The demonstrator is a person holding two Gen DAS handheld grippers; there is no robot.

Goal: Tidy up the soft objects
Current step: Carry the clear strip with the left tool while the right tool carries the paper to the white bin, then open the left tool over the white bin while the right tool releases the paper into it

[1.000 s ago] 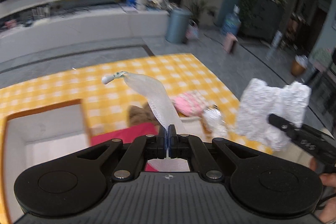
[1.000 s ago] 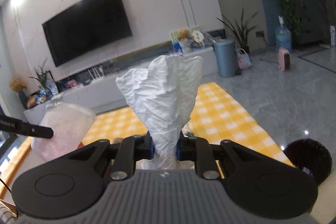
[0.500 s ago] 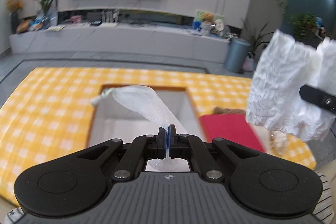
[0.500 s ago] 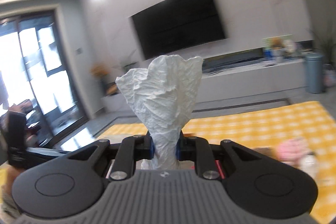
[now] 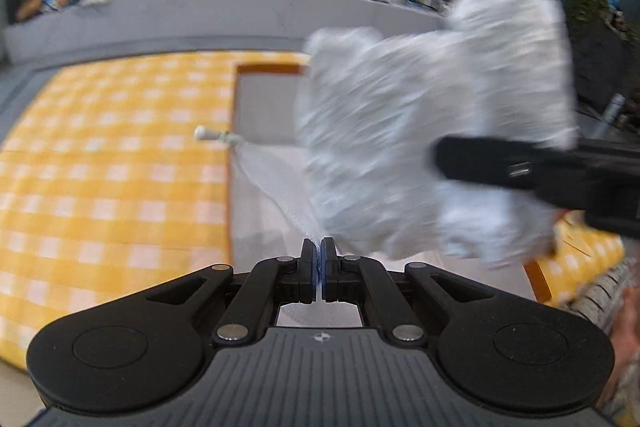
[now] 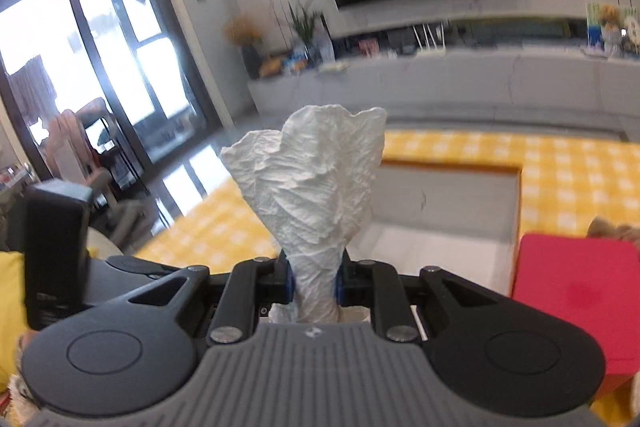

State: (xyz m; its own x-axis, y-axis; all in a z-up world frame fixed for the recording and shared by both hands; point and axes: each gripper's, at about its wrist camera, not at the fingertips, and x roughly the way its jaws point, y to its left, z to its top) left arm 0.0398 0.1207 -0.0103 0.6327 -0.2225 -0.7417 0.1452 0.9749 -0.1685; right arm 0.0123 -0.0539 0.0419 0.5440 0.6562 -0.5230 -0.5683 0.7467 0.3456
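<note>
Yellow-and-white checked cloth surface [image 5: 112, 163] carries an open white box with orange rim [image 5: 256, 107]. Right gripper [image 6: 314, 281] fingers clamp crumpled white tissue paper [image 6: 316, 179] above box. Left gripper [image 5: 319, 269] fingers pinch thin translucent plastic bag [image 5: 276, 183] over box.

A checked cloth [image 5: 108, 163] covers the table, with a box [image 5: 256, 99] set on it. The left gripper [image 5: 319, 267] holds a thin bag [image 5: 276, 183] over the box. The right gripper [image 6: 314, 279] holds a crumpled tissue [image 6: 316, 179] above the box; a cushion [image 6: 576, 291] lies right of the box.
</note>
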